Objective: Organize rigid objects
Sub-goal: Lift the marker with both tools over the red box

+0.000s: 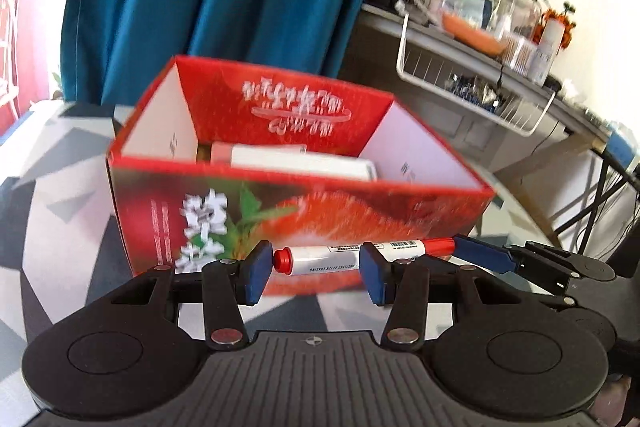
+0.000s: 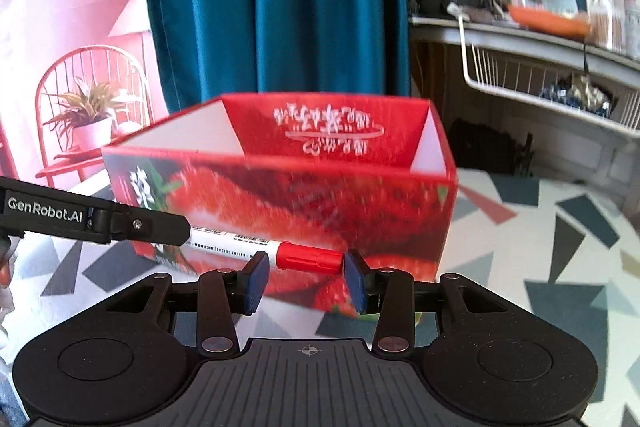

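The red marker (image 1: 360, 253) lies crosswise between both pairs of fingers, not yet in the strawberry box (image 1: 280, 163) beyond them. The left gripper (image 1: 316, 277) and right gripper (image 2: 305, 281) look open around it; I cannot tell which one holds it. A white box (image 1: 296, 163) is already inside.

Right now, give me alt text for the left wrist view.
A red-capped white marker lies crosswise between the open left claw, while the right claw meets its cap end from the right. Behind stands an open red strawberry-print box holding a white item, on a geometric-patterned table.
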A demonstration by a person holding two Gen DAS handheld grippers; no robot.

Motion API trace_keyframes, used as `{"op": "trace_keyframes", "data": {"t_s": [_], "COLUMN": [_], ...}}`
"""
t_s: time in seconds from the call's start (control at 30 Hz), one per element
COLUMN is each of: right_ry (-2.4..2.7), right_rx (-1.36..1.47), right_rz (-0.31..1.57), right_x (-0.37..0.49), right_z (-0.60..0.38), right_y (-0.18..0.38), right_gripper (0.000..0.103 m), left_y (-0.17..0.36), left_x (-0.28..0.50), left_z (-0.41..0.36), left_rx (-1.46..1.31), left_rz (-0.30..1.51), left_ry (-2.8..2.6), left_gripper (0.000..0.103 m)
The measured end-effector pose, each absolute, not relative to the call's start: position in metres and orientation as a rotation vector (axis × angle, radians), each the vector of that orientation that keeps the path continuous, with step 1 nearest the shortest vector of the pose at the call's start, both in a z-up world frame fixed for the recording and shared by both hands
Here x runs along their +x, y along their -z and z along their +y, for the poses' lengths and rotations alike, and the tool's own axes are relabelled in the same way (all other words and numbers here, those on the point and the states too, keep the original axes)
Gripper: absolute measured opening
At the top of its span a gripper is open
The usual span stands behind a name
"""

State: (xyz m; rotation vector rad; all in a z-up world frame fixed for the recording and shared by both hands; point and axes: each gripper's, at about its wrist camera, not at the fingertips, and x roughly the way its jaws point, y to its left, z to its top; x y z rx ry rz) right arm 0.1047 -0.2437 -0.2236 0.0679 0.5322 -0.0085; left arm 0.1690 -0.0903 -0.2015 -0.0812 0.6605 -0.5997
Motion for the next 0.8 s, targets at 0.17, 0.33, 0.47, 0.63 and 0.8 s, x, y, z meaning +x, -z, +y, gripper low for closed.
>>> {"op": "trace_keyframes", "data": {"t_s": [0.17, 0.33, 0.47, 0.63, 0.8], "right_ry": [0.008, 0.01, 0.008, -0.001, -0.012], "right_rx": [0.026, 0.009, 0.021, 0.035, 0.016], "right_rz": [0.47, 0.439, 0.44, 0.457, 0.508], "right_x": [0.104, 0.112, 0.125, 0.153, 0.185], "right_z": [-0.239, -0.239, -0.244, -0.253, -0.257], "right_y": [0.2, 0.183, 0.175, 0.172, 0.177], "right_gripper": [0.039, 0.039, 0.04, 0.04, 0.04], "left_y": [0.183, 0.172, 0.165, 0.163, 0.165], "left_x": [0.166, 0.168, 0.182, 0.206, 0.233], "left_z": [-0.086, -0.085, -0.087, -0.092, -0.098], "left_rx": [-0.097, -0.094, -0.104, -0.111, -0.104], "left_rz": [0.619, 0.59, 0.585, 0.597, 0.618], "left_ry": [0.604, 0.608, 0.614, 0.605, 0.586], "left_gripper": [0.05, 0.05, 0.05, 0.05, 0.05]}}
